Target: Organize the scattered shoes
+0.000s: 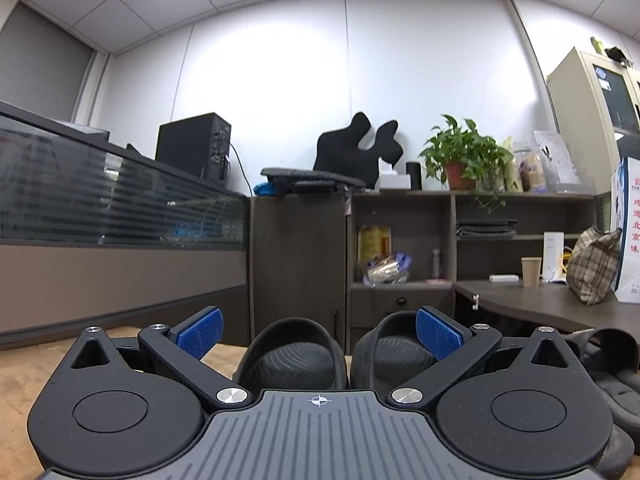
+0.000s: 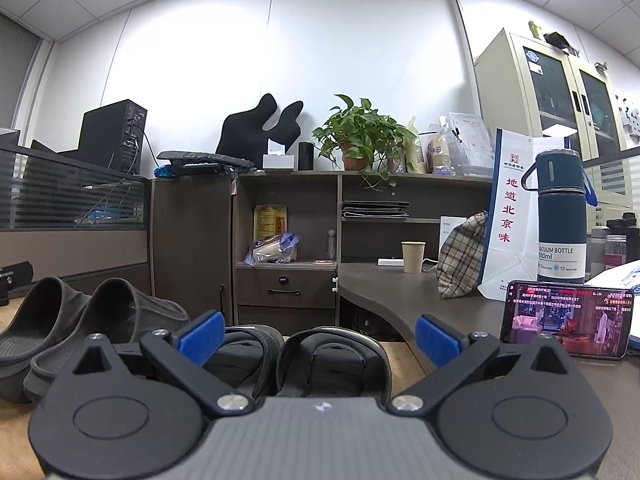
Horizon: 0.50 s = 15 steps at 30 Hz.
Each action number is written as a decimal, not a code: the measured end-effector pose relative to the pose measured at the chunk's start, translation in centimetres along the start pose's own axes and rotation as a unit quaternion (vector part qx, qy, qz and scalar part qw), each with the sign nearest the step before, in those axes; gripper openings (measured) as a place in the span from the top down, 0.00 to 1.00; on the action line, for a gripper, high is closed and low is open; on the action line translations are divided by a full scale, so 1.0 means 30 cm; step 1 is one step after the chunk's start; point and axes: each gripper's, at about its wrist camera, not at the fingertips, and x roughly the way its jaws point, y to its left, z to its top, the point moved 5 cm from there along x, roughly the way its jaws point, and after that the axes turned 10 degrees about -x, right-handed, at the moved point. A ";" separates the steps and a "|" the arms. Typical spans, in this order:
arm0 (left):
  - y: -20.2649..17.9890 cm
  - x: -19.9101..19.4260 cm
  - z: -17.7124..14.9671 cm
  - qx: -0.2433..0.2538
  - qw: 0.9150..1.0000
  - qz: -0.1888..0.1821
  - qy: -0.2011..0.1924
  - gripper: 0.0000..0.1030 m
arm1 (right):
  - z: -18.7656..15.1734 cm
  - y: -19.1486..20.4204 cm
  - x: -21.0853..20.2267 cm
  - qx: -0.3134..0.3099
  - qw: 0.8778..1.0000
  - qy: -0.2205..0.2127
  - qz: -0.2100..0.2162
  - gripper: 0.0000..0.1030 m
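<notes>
Wooden floor (image 2: 404, 356); paired black slippers (image 2: 296, 356)

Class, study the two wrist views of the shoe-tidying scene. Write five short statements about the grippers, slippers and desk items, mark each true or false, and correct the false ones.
1. The left hand-held gripper is open, with a pair of dark slippers in front of it. True.
2. The right hand-held gripper is clamped on a slipper. False: it is open and grips nothing.
3. A lit phone leans on the desk to the right. True.
4. The paper cup lies tipped over. False: it stands upright.
5. The potted plant stands on the floor. False: it is on top of the shelf unit.
</notes>
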 end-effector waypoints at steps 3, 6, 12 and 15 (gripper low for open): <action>0.003 -0.004 0.000 0.000 1.000 0.000 -0.003 0.00 | -0.001 -0.004 0.003 0.001 1.000 0.001 -0.001 0.00; 0.005 -0.005 0.001 0.000 1.000 -0.001 -0.004 0.00 | -0.001 -0.001 0.002 0.000 1.000 0.001 0.000 0.00; 0.006 0.008 -0.005 0.002 1.000 0.001 0.009 0.00 | -0.002 -0.002 0.005 0.000 1.000 0.002 0.001 0.00; 0.012 0.012 -0.002 0.002 1.000 0.002 0.010 0.00 | 0.006 0.001 0.008 -0.001 1.000 0.003 0.000 0.00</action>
